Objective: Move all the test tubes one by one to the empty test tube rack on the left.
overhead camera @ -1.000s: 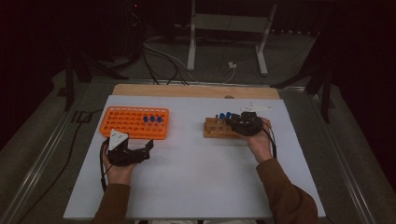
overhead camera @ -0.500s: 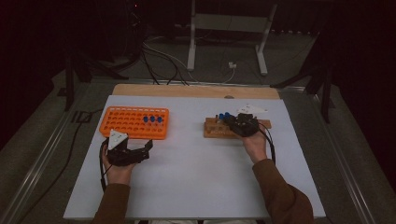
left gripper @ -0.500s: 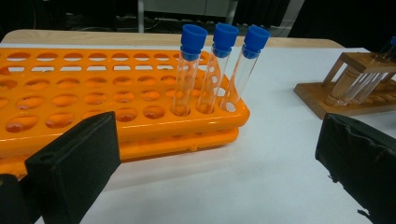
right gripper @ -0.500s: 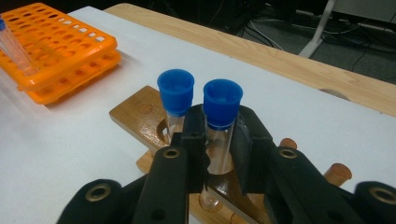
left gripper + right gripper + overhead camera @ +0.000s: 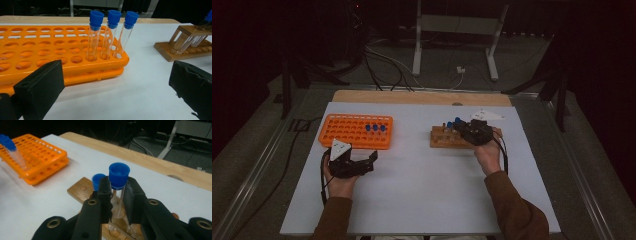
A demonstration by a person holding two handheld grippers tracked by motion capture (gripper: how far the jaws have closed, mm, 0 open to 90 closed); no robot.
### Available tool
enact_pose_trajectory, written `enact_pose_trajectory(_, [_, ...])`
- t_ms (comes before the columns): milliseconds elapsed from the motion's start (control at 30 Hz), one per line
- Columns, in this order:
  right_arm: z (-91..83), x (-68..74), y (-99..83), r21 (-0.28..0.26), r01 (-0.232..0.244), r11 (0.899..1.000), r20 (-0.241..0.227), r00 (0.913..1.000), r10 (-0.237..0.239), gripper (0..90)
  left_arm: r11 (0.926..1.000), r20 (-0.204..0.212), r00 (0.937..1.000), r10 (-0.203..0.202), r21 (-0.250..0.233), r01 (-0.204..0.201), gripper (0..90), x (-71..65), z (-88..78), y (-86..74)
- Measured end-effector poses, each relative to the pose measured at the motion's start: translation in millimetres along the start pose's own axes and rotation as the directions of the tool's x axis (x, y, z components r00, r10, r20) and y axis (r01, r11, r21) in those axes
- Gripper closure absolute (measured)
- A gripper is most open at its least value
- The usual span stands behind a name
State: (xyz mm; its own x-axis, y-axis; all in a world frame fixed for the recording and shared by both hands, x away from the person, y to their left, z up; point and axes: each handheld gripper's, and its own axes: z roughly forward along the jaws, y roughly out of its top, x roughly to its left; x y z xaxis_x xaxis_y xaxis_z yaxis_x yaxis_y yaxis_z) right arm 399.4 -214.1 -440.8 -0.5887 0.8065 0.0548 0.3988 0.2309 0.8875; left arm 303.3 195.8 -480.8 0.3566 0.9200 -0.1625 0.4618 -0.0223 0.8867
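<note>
right gripper jaws clamped on blue-capped tube just under cap, over wooden rack; lift straight up (no tilt). left gripper jaws wide open, nothing between.

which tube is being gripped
The blue-capped tube in the wooden rack, clamped by the right hand-held gripper; its neighbour stands free.

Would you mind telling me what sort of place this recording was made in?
Probably a lab or test bench: capped test tubes stand in an orange rack and a wooden rack on a white table, with cables on the floor behind.
</note>
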Motion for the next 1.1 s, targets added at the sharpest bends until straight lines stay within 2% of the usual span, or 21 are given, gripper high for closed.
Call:
enact_pose_trajectory(333, [-24.0,0.7,19.8,-0.063,0.001,0.998,0.011,0.9999,0.0,76.8,1.0,0.005,1.0,0.005,0.006,-0.005,0.8,-0.7,1.6,-0.4])
enact_pose_trajectory(600, [-36.8,12.1,31.1,-0.075,0.049,0.996,-0.005,0.9988,-0.05,76.7,0.9999,0.009,0.9999,0.013,0.002,-0.013,0.8,-2.3,1.6,-0.4])
enact_pose_trajectory(867, [-44.2,25.0,33.4,-0.083,0.066,0.994,-0.045,0.9965,-0.07,76.7,0.9996,0.017,0.9995,0.026,-0.009,-0.026,1.1,-7.0,0.2,1.6])
enact_pose_trajectory(1100, [-41.6,37.8,28.4,-0.072,0.071,0.995,-0.097,0.9923,-0.078,76.6,0.9978,0.055,0.9964,0.065,-0.018,-0.064,1.3,-24.2,2.2,5.3])
